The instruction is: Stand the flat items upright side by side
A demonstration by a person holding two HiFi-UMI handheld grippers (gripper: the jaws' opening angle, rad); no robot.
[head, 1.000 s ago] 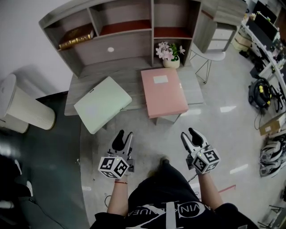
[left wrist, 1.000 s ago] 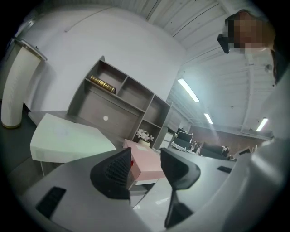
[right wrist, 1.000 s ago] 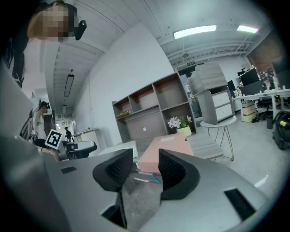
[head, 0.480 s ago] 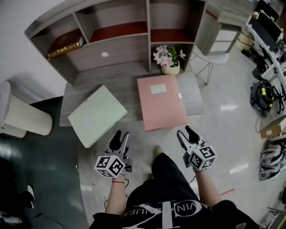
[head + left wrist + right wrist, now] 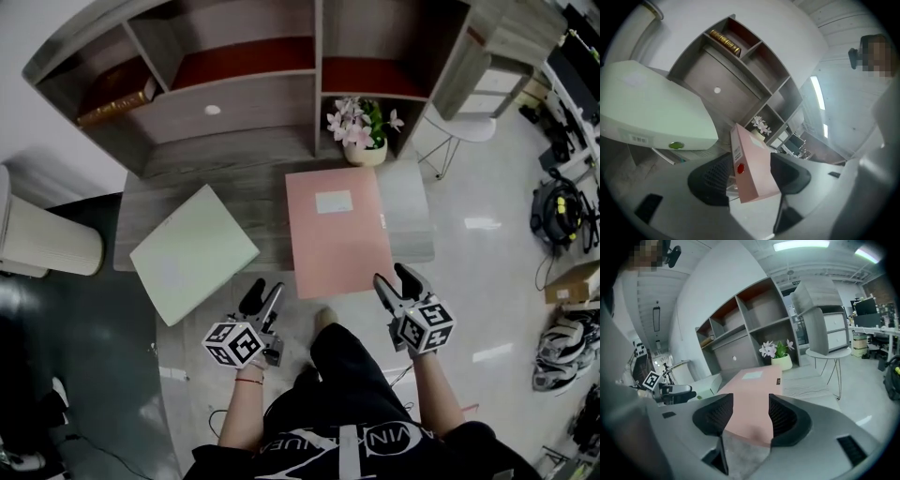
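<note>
Head view: desk [image 5: 412, 202] with shelf [image 5: 244, 94] along its back edge. Two folders, both lying flat, none upright yet. Green folder [image 5: 192, 253] sits skewed at the front-left corner. Pink folder [image 5: 337, 230] is square-on at centre-front. Each overhangs the front edge, which I'd guess is there to give the jaws a free edge to bite. One pot [image 5: 361, 131] of flowers at the back, just behind pink. One book [image 5: 117, 97] lies in the shelf's top-left bay. Two grippers, both off the front edge, nothing gripped.

Left gripper [image 5: 264, 298] is between the folders' near corners. Its jaws have just been opening and are spread. Pink's corner lines up in the gap but lies further off, no contact.

Right gripper [image 5: 398, 281] is by pink's front-right corner. Its jaws have just been opening and are spread. They frame pink's near edge, pads not pressing it.

Reads as a two-handed approach on pink first.
</note>
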